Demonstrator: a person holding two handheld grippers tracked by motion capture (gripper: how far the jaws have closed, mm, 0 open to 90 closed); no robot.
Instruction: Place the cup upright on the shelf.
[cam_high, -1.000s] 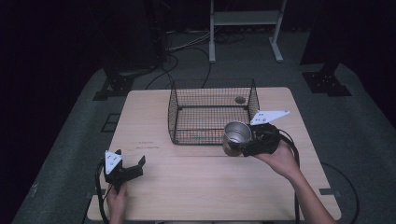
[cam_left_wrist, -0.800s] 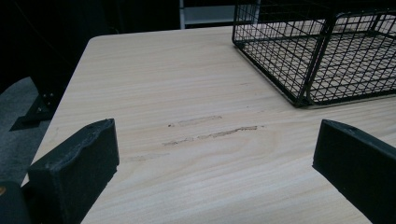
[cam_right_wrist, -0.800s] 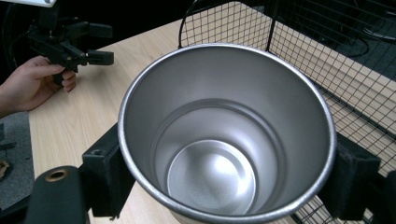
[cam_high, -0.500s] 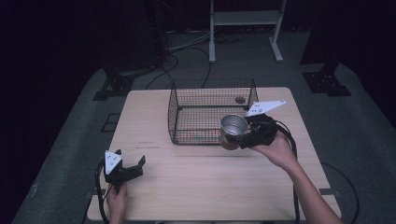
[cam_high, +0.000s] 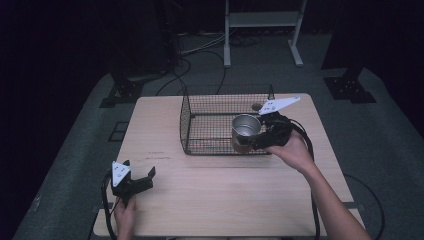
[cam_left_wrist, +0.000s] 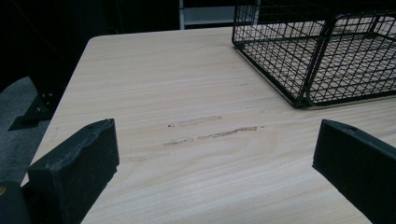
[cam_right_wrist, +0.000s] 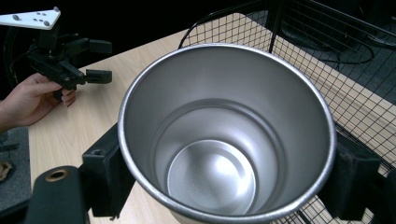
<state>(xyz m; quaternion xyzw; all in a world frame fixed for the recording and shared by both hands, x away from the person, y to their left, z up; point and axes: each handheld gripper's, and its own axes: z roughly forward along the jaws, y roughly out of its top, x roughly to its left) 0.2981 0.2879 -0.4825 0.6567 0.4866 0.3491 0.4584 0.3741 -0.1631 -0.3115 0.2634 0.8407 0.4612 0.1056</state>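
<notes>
One cup (cam_high: 245, 131) (steel); one basket (cam_high: 210, 125).

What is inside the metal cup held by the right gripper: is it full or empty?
Empty. The right gripper view looks straight into the metal cup and shows its bare shiny bottom.

Basket (cam_high: 215, 125) sits at the worktop's (cam_high: 225, 195) far side; cup (cam_high: 245, 131) above its right end, left gripper (cam_high: 134, 176) front-left.

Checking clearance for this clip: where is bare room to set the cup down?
Bare tabletop runs between the left gripper and the right hand. The basket floor looks free too, bar a small object at its far right corner. Tightest: the basket's near wall, where the right gripper holds the cup.
</notes>
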